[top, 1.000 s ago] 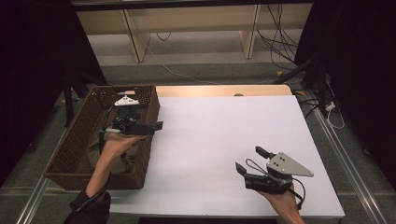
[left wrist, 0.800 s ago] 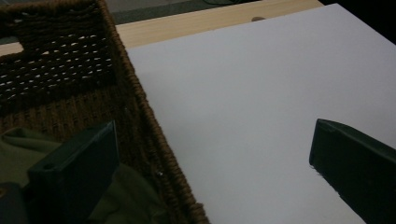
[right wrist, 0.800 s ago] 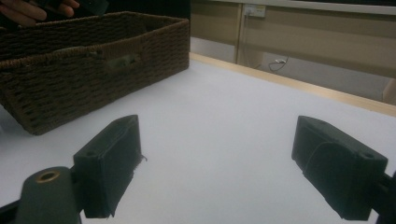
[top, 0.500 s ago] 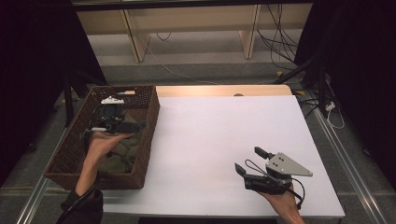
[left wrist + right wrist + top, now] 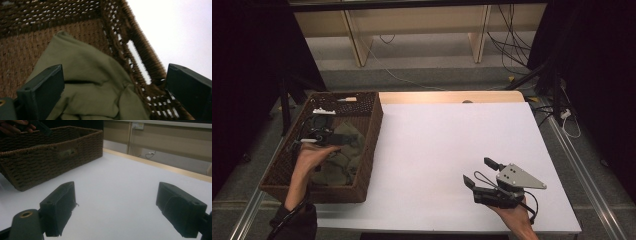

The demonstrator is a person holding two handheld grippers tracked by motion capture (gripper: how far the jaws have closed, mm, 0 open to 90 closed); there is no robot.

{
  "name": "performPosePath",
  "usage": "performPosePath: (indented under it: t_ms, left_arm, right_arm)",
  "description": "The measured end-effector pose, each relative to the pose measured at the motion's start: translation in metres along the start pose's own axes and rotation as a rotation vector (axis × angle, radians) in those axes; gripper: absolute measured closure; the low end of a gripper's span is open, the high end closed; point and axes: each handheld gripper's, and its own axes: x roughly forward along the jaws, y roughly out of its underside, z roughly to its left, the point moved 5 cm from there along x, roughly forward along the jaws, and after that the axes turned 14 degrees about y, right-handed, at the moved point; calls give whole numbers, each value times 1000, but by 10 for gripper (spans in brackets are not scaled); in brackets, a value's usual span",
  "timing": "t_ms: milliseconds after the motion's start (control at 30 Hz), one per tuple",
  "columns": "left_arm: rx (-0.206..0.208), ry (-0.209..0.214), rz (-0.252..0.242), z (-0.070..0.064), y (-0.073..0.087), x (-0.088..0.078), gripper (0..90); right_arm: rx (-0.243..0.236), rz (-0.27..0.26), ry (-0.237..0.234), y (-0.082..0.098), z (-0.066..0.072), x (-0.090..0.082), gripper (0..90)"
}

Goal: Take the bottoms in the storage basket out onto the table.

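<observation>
Left gripper (image 5: 319, 137) is over the wicker basket (image 5: 371, 131), which sits at the table's left edge, and its jaws are spread wide with nothing between them. In the left gripper view those two black jaws stand far apart, one over the olive-green cloth (image 5: 87, 82) and the other out past the basket's woven wall (image 5: 140, 62), above the white table (image 5: 180, 30). The cloth lies crumpled on the basket floor, bunched up against the wall on the table side; from above it fills the basket's near half (image 5: 339, 160). The person's left hand (image 5: 309, 157) grips the tool from the near side, forearm coming up over the basket's near left corner.

Over to the right gripper (image 5: 479, 172): it sits low near the table's near right corner, jaws pointing left and away, gaping wide and holding nothing. In the right gripper view both jaws frame bare white tabletop (image 5: 117, 182), with the basket (image 5: 55, 157) well apart at the far left.
</observation>
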Motion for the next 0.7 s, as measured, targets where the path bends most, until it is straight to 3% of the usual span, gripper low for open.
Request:
performPosePath:
  t_ms: [200, 300, 467, 533, 700]
  left_arm:
    - [-35, -8, 33, 9, 7, 4, 24]
    - [-37, -31, 71, 12, 11, 7, 24]
    - [-49, -31, 108, 14, 15, 12, 24]
    - [-37, -64, 151, 16, 18, 16, 24]
    - [-60, -52, 182, 20, 23, 21, 24]
  right_arm:
    - [-2, 3, -1, 0, 0, 0, 171]
    - [-3, 2, 2, 0, 0, 0, 172]
    - [-2, 2, 1, 1, 0, 0, 173]
    - [-5, 4, 1, 1, 0, 0, 173]
    - [-10, 5, 1, 1, 1, 1, 173]
